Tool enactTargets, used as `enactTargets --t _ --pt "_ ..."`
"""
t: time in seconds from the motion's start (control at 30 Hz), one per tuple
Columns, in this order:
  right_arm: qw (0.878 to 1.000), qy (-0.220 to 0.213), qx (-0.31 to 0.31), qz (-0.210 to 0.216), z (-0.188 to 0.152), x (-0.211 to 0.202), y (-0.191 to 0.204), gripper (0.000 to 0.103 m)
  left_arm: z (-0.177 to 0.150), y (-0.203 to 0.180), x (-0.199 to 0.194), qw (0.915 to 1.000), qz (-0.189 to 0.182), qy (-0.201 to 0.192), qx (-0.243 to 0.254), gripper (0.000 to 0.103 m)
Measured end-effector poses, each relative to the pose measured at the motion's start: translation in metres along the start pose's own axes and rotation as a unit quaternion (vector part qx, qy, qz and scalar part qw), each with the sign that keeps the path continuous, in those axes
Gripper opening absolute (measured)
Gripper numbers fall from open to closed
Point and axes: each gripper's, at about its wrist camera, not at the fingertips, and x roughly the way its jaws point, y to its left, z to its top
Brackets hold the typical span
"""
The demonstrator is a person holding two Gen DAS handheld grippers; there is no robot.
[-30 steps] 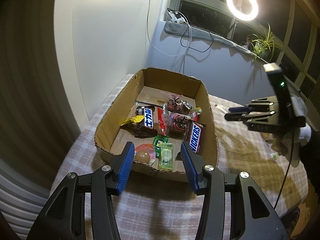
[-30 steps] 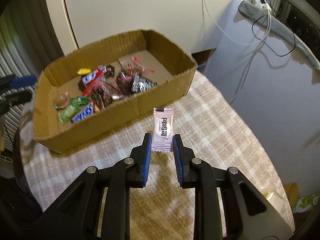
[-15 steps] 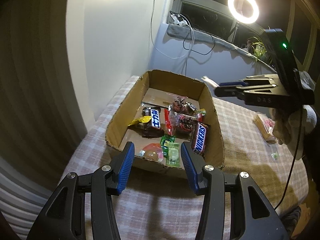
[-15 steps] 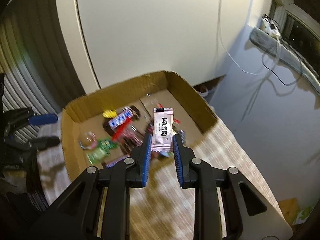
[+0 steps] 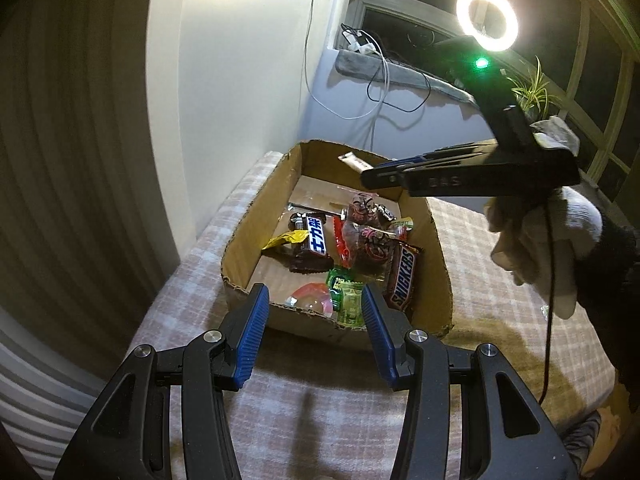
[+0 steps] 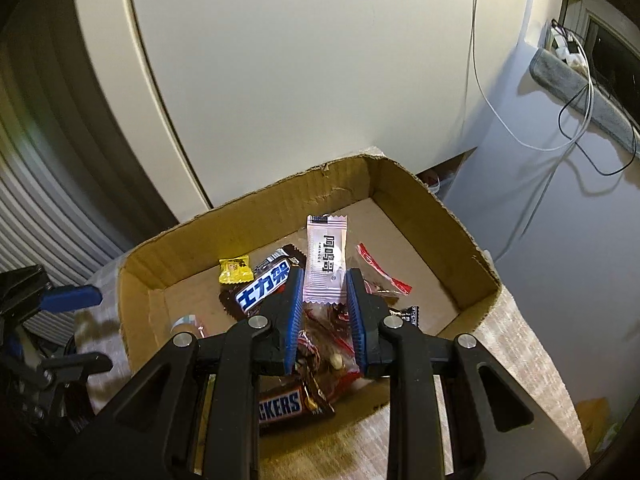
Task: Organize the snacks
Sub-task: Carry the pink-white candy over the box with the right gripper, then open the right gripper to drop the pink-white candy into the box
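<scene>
The right tool [image 6: 324,292] has carried its white sachet [image 6: 325,258] off the checked bench [image 5: 328,412] and now hangs over the cardboard box [image 6: 404,184], where a second ago it was short of the near wall. Its jaws stay pressed on the sachet's lower half, so the packet stands up between the blue pads, clear of the pile below. From the left side, the same tool [image 5: 370,178] reaches in above the box's far end, the sachet [image 5: 354,161] poking out past its tips, held by a gloved hand [image 5: 544,240]. The left tool [image 5: 314,322] has barely shifted: it waits at the near wall of the box, its jaws spread part way with nothing between them. Inside lie the Snickers bar [image 5: 402,280], a green sweet [image 5: 346,298] and other wrapped snacks. To my eye the carry is done, and what remains for this piece is letting go so that it drops among the rest; released here, it should land inside the walls.
</scene>
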Motion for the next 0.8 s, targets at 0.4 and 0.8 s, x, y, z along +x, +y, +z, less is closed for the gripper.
enactTargets --t 0.4,0.8 --pt "1.0 0.002 0.015 -0.006 0.0 0.012 -0.006 0.022 0.001 -0.001 0.002 1.0 -0.002 -0.001 0.0 0.047" --pt "0.999 -0.021 0.022 -0.021 -0.004 -0.004 -0.008 0.071 0.002 -0.01 0.002 1.0 -0.001 -0.001 0.005 0.047"
